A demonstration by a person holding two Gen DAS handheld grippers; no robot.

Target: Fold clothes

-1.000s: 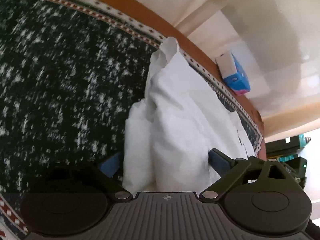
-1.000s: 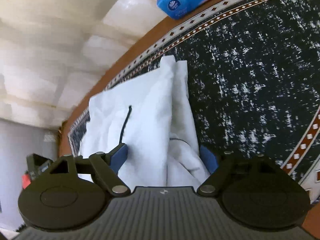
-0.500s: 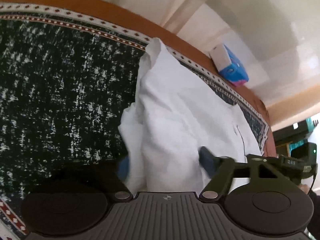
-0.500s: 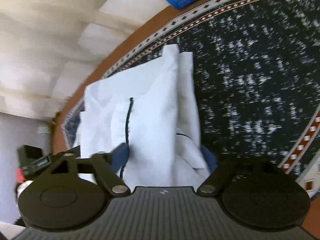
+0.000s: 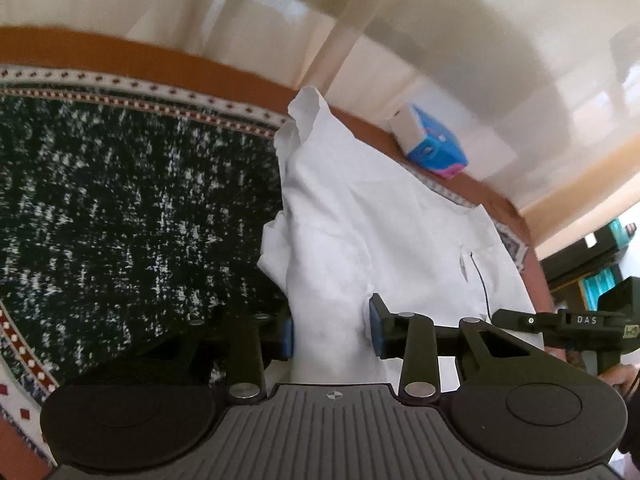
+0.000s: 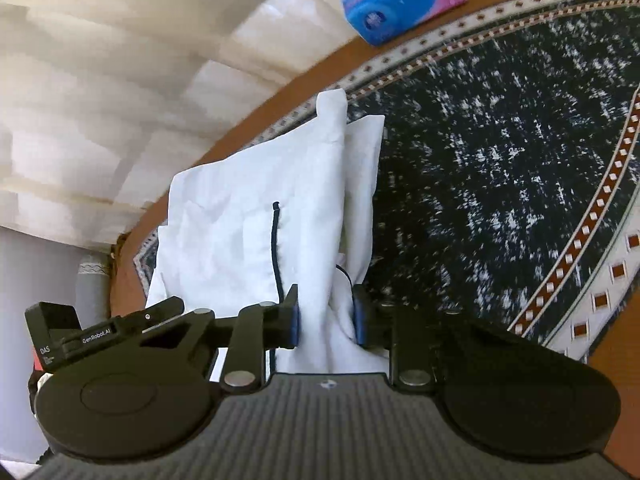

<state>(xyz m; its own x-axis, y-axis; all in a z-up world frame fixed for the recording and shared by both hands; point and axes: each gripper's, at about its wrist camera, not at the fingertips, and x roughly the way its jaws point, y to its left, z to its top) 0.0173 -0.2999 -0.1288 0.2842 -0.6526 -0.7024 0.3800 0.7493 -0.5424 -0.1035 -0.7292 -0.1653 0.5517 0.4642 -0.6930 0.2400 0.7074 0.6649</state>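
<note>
A white garment (image 5: pixel 360 220) with a thin dark cord lies partly folded on a dark speckled rug. It also shows in the right wrist view (image 6: pixel 256 216). My left gripper (image 5: pixel 330 332) is shut on the garment's near left edge, with cloth bunched between its blue pads. My right gripper (image 6: pixel 326 318) is shut on the garment's near right edge, cloth pinched between its pads. The right gripper's body (image 5: pixel 576 328) shows at the right of the left wrist view, and the left gripper's body (image 6: pixel 100 332) at the left of the right wrist view.
The rug (image 5: pixel 120 216) has a patterned white and red border and lies on an orange-brown floor (image 6: pixel 280 92). A blue tissue box (image 6: pixel 400 0) sits beyond the garment near the cream wall, also seen in the left wrist view (image 5: pixel 428 144). Dark furniture (image 5: pixel 592 252) stands far right.
Both grippers have closed from wide open onto the garment's near edge. Both views have tilted up, showing more of the wall and the garment lifting at the near end.
</note>
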